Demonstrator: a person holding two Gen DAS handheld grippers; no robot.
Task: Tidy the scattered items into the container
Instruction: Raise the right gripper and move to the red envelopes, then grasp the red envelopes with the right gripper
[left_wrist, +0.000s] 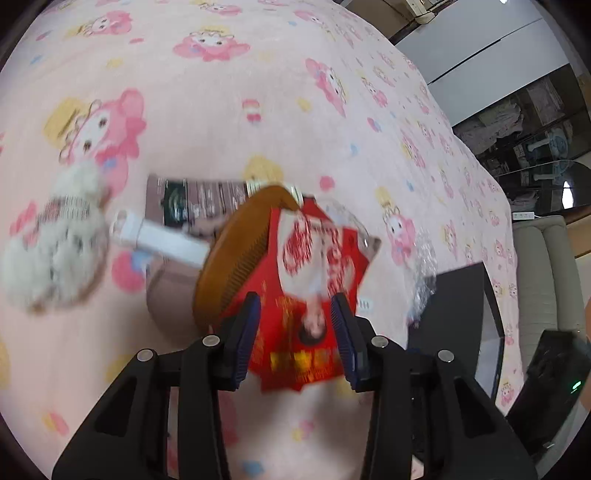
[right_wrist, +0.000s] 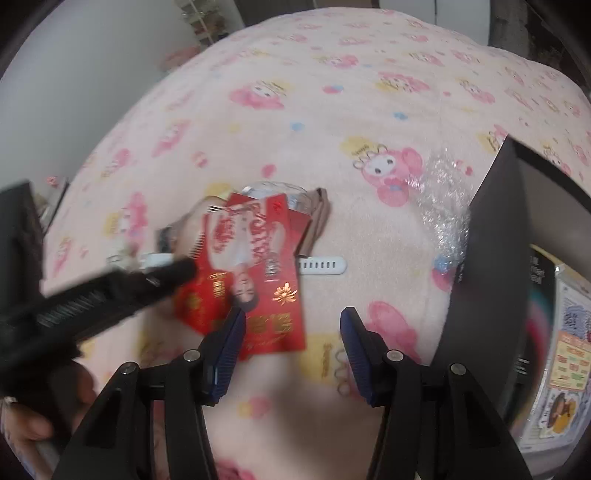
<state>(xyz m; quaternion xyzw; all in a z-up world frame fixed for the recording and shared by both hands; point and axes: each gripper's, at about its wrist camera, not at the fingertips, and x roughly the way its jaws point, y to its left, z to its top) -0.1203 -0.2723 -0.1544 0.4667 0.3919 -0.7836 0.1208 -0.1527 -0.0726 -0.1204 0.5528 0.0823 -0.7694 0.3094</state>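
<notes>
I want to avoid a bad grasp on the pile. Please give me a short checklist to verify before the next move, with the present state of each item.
1. Left gripper is over the red packet: ok.
2. Left gripper pressing on the packet: cannot tell, the picture is blurred.
3. Right gripper open with nothing between its pads: ok.
4. Wooden comb clear of the packet: not ok, they overlap.
5. White strap free to pick: ok.
6. Black container within view at the right: ok.

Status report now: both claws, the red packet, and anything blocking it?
Left claw open above red packet, no grip seen. Right claw open, empty. Wooden comb lies partly over the packet. Black container at the right.
</notes>
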